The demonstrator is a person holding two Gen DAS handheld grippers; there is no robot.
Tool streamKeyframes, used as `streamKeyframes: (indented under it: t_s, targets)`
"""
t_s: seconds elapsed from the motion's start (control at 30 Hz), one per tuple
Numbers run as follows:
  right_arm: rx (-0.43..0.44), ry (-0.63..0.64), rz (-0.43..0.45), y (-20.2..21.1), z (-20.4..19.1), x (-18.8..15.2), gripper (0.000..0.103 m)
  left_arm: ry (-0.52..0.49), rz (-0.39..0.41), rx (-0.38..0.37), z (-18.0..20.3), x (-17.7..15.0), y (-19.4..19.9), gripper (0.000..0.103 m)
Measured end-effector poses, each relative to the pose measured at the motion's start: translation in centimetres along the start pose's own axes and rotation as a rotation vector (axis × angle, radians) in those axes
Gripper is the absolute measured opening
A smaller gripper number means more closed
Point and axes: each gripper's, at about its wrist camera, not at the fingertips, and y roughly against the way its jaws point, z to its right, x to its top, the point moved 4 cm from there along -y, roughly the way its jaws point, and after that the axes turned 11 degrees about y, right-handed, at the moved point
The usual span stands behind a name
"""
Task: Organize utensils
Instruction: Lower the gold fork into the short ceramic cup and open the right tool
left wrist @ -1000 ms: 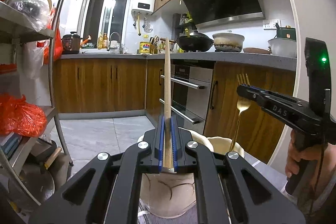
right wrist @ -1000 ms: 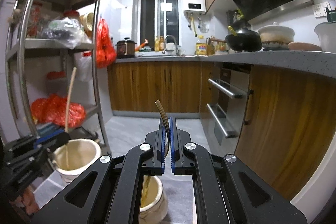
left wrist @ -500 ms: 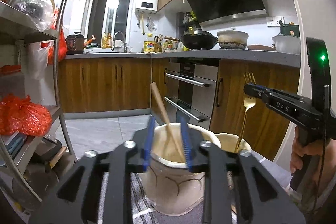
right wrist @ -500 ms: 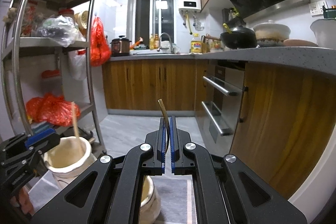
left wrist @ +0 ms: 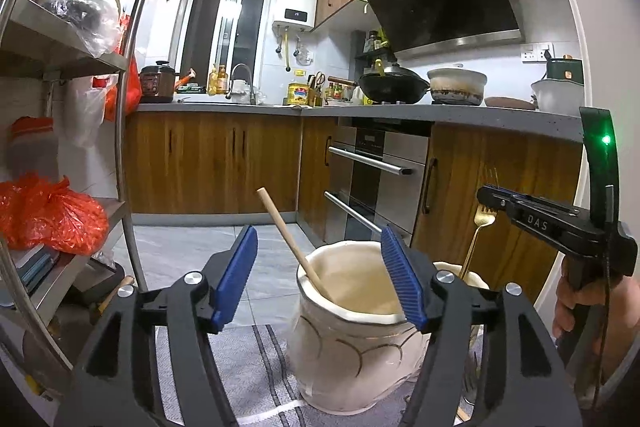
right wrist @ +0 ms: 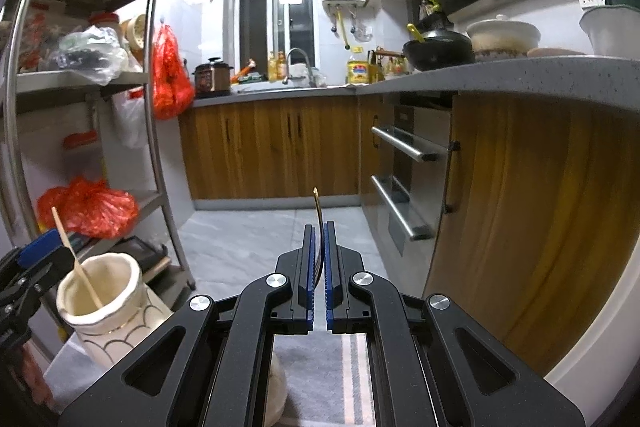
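Cream ceramic jar [left wrist: 348, 331], at lower centre of the left wrist view, now holds the wooden chopstick [left wrist: 294, 245], which leans on its rim instead of standing clamped upright as it did a second ago. Around it the left gripper [left wrist: 320, 271] is opening, pads clear, nothing held. That utensil looks stowed. Right gripper [right wrist: 319, 259] is beginning to part, the gold fork [right wrist: 318, 227] between its pads above a second jar [left wrist: 472, 273]; release seems next. Grey striped mat [left wrist: 248, 367] covers the surface, with wood cabinets [right wrist: 272, 147] behind.

black wok [left wrist: 394, 87] on counter | red bag [left wrist: 52, 219] on metal rack [right wrist: 160, 131] | striped mat [left wrist: 256, 367]
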Motion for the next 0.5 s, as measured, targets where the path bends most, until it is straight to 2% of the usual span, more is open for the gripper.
streamKeyframes:
  t_s: [0.1, 0.27, 0.33, 0.43, 0.5]
  targets:
    - [0.005, 0.002, 0.002, 0.1, 0.0, 0.0, 0.016, 0.004, -0.003, 0.002, -0.1, 0.0, -0.1, 0.066]
    - [0.017, -0.001, 0.016, 0.6, -0.2, 0.3, 0.044, 0.001, 0.002, 0.006, -0.1, 0.0, 0.0, 0.073]
    - [0.034, -0.007, 0.033, 1.1, -0.2, 0.5, 0.070, 0.000, 0.006, 0.014, -0.1, 0.1, 0.2, 0.078]
    - [0.052, -0.010, 0.074, 2.2, -0.2, 1.0, 0.095, -0.010, 0.024, 0.028, -0.1, 0.4, 0.8, 0.088]
    - [0.052, -0.007, 0.109, 3.3, -0.2, 1.4, 0.098, -0.018, 0.030, 0.036, 0.2, 0.5, 1.2, 0.094]
